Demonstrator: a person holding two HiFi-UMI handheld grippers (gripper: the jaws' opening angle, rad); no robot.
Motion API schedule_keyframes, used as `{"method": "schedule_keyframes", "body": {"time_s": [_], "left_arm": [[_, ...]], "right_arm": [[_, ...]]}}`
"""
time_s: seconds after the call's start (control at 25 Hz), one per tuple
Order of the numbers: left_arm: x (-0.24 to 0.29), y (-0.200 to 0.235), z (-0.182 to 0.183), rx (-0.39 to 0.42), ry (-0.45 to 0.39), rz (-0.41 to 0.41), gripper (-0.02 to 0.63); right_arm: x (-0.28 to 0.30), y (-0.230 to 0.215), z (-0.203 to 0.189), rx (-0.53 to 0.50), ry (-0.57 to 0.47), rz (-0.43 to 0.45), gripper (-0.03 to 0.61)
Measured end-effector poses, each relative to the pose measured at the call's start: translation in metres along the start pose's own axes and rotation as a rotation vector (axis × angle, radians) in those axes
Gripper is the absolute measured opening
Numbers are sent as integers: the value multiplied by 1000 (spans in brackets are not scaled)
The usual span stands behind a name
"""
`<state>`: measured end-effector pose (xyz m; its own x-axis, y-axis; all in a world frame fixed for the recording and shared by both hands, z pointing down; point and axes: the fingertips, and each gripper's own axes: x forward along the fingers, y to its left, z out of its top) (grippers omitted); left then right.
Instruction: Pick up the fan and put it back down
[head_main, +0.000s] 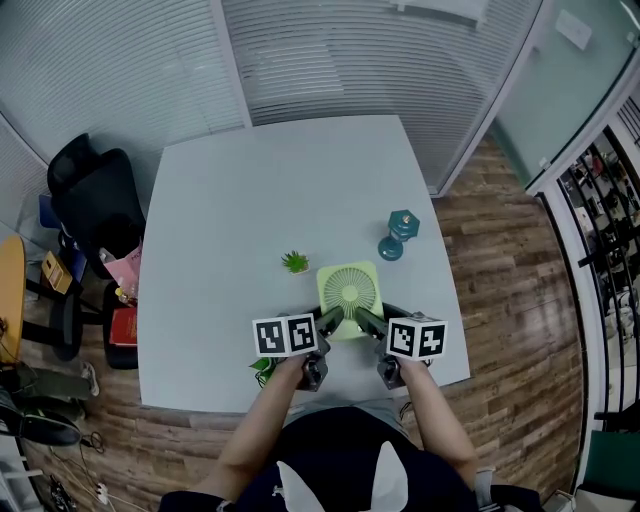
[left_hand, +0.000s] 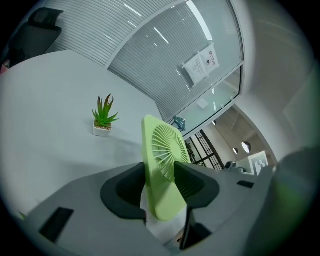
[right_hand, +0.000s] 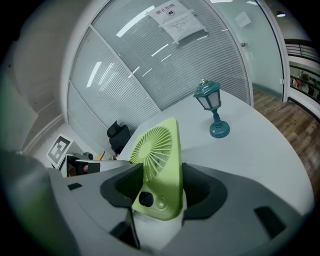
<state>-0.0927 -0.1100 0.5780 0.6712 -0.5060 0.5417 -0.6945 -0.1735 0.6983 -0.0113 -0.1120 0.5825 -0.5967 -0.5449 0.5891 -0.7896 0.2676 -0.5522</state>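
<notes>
- Both the left gripper (left_hand: 160, 186) and the right gripper (right_hand: 161, 189) are clamping the fan (head_main: 349, 290), upright between them, by its lower corners;
- one gripper rising faster could be twisting the thin fan out, tipping it towards the lamp (right_hand: 212, 107) ahead.

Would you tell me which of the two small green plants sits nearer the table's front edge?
The half-hidden plant just below the left gripper; the potted plant stands farther in, left of the fan.
</notes>
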Motion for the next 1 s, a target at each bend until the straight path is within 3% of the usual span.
{"method": "schedule_keyframes", "body": {"time_s": [1.0], "left_arm": [[-29, -27, 12, 4, -44, -23, 195]], "right_arm": [[-28, 29, 14, 9, -81, 16, 241]]}}
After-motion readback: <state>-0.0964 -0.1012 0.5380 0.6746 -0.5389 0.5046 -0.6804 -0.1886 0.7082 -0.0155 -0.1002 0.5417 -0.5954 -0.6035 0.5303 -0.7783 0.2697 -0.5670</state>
